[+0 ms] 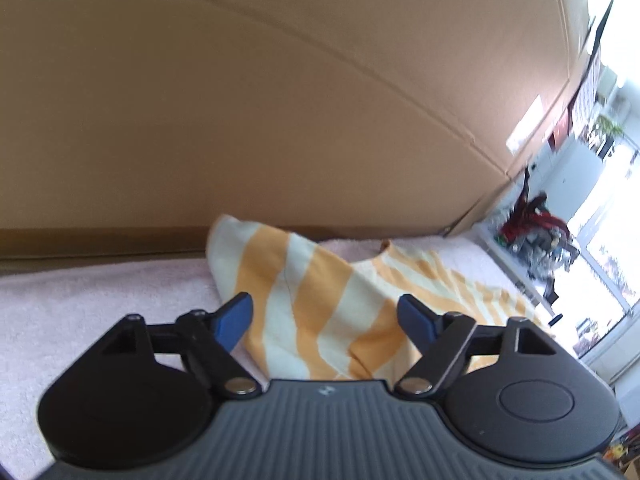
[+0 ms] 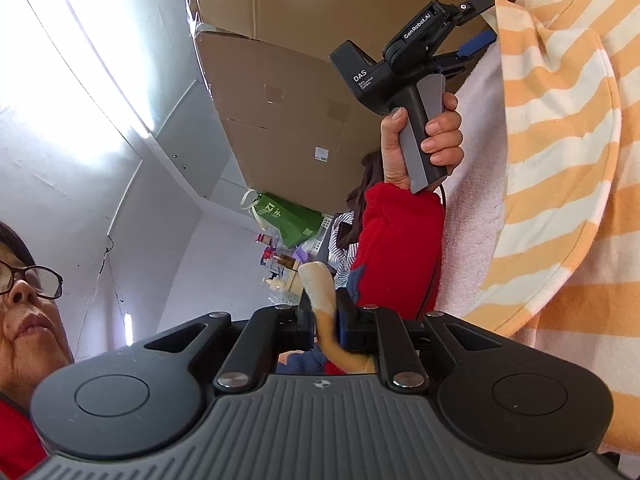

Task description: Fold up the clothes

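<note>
While the cardboard wall (image 1: 280, 100) fills the back, the pink towel (image 1: 80, 300) covers the surface and the striped shirt (image 1: 320, 300) lies on it toward the far edge, one peak raised. The left gripper (image 1: 326, 316) hangs released, fingers spread either side of the cloth, shirt dead ahead. The right gripper (image 2: 325, 320) is clenched on a bunched shirt edge (image 2: 320, 284). So the left one's nearer the loose fabric, I'd say.

Left gripper (image 2: 472, 28), right wrist view: "DAS" on body, "GenRobot.AI" on head. Smaller print under "DAS" unreadable. Green bag (image 2: 288, 220): white characters, unclear.
</note>
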Demonstrator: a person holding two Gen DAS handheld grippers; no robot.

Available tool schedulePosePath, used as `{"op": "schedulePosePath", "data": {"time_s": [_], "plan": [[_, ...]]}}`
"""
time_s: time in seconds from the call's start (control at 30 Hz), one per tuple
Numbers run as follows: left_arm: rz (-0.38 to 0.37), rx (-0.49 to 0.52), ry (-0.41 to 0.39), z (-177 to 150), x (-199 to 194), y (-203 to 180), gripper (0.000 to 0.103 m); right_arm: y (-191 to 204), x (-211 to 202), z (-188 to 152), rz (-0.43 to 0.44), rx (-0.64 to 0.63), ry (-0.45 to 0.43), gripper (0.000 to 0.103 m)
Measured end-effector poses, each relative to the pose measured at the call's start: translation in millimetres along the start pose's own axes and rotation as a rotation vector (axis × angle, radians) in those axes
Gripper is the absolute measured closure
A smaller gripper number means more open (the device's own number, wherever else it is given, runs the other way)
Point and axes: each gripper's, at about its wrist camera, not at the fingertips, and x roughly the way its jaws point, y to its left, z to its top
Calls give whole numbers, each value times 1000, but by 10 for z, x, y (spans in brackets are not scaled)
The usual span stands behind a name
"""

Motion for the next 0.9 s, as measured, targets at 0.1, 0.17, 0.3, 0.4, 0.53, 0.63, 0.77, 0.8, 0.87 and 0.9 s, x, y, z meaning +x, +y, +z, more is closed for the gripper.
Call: {"op": "schedulePosePath", "data": {"time_s": [0.1,0.17,0.3,0.4,0.53,0.63,0.77,0.8,0.87,0.9], "plan": [[-18,3,13,-1,-8,11,30,8,-33,11,12,-16,3,89],[-4,28,36,-21,38,-20,22,-3,-65,14,15,-18,3,89],[-29,37,48,-52,94,-65,24,-28,-137,10,19,-15,-1,89],[-73,10,63,-62,137,-62,37,-54,-169,4,17,-9,-8,89],[-86,-39,83,-81,215,-3,38,-77,-188,-10,21,2,-20,89],[-76,-79,95,-81,240,75,99,-49,-176,-16,24,-6,-26,89],[-108,-95,54,-60,175,100,103,16,-196,-28,16,-11,-46,89],[-111,-87,47,-54,159,78,103,22,-203,-29,17,-13,-48,89],[-111,-73,29,-35,120,39,103,53,-220,-28,23,-25,-47,90],[-110,-75,21,-25,103,38,103,78,-230,-27,28,-35,-43,90]]}}
